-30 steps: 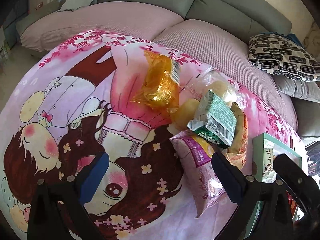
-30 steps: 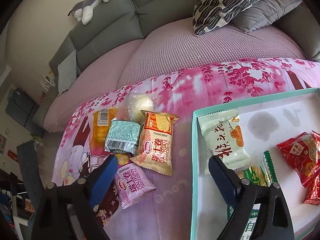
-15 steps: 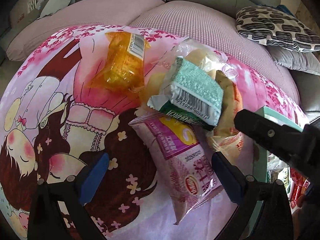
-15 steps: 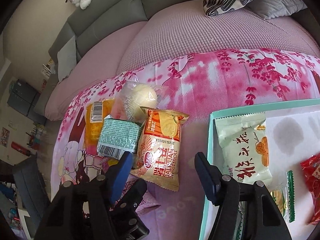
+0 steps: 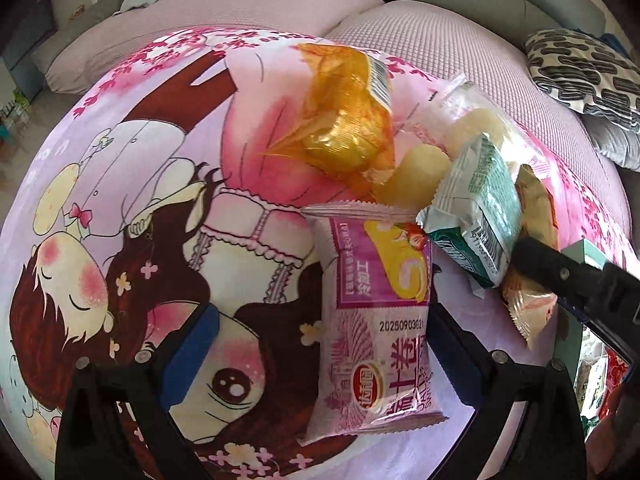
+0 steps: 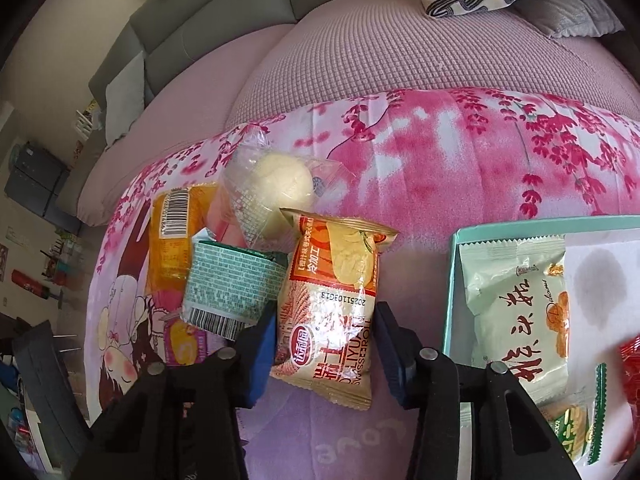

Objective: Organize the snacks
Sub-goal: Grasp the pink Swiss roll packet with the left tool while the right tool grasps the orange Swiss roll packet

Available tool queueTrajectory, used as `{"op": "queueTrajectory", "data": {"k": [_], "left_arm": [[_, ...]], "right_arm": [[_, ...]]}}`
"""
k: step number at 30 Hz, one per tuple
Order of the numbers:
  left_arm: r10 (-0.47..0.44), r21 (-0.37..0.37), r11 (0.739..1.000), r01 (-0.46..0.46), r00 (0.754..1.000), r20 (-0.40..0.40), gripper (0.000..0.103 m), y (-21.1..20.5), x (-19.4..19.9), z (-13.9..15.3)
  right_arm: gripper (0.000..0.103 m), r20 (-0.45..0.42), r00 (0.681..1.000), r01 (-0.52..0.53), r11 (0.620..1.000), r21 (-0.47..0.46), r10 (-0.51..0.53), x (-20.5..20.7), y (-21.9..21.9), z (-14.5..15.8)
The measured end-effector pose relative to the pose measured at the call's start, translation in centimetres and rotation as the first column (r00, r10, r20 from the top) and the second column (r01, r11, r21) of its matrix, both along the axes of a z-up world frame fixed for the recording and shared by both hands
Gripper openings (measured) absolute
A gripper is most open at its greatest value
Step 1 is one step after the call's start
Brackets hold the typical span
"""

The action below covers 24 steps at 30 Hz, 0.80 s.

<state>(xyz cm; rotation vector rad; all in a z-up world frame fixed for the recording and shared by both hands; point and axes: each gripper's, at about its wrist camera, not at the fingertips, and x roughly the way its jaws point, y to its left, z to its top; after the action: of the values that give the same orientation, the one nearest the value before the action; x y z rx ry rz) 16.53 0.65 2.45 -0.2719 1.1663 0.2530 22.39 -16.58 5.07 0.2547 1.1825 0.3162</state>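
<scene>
Snacks (image 6: 256, 264) lie piled on a pink cartoon blanket (image 5: 152, 200) over a grey sofa (image 6: 216, 20); a teal tray (image 6: 450, 280) sits beside them. The right gripper (image 6: 326, 344) is closing around an orange packet (image 6: 332, 300); the left gripper (image 5: 320, 344) stands spread, a purple packet (image 5: 376, 320) between its fingers.

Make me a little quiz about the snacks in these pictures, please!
1. True or false: the orange swiss roll packet lies between the right gripper's fingers.
2. Which packet lies between the left gripper's fingers? A green, B purple, C red.
3. Fill in: the pale green packet lies inside the teal ____.

Key: 1 true. 2 B. 3 tray.
</scene>
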Motion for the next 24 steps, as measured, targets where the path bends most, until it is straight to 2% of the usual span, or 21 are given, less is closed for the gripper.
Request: {"op": "queueTrajectory", "data": {"k": [3, 11, 17, 19, 24], "left_arm": [[0.005, 0.017, 1.0, -0.005, 1.0, 0.002, 0.095, 0.2, 0.1, 0.0], [-0.013, 0.007, 1.0, 0.013, 1.0, 0.005, 0.092, 0.3, 0.1, 0.0], [-0.024, -0.012, 1.0, 0.024, 1.0, 0.017, 0.074, 0.3, -0.2, 0.4], [-0.027, -0.016, 0.999, 0.028, 0.999, 0.021, 0.063, 0.5, -0.1, 0.7], [-0.03, -0.032, 0.999, 0.031, 0.999, 0.02, 0.05, 0.9, -0.3, 0.8]], "right_arm": [[0.043, 0.001, 1.0, -0.003, 1.0, 0.01, 0.003, -0.6, -0.3, 0.0], [0.043, 0.014, 1.0, 0.012, 1.0, -0.007, -0.012, -3.9, -1.2, 0.5], [0.043, 0.026, 0.999, 0.022, 1.0, -0.01, -0.021, -7.0, -1.6, 0.7], [0.042, 0.037, 0.999, 0.018, 0.999, -0.027, -0.017, -7.8, -1.4, 0.9], [0.042, 0.035, 0.999, 0.024, 1.0, -0.01, -0.024, -9.4, -1.8, 0.9]]}}
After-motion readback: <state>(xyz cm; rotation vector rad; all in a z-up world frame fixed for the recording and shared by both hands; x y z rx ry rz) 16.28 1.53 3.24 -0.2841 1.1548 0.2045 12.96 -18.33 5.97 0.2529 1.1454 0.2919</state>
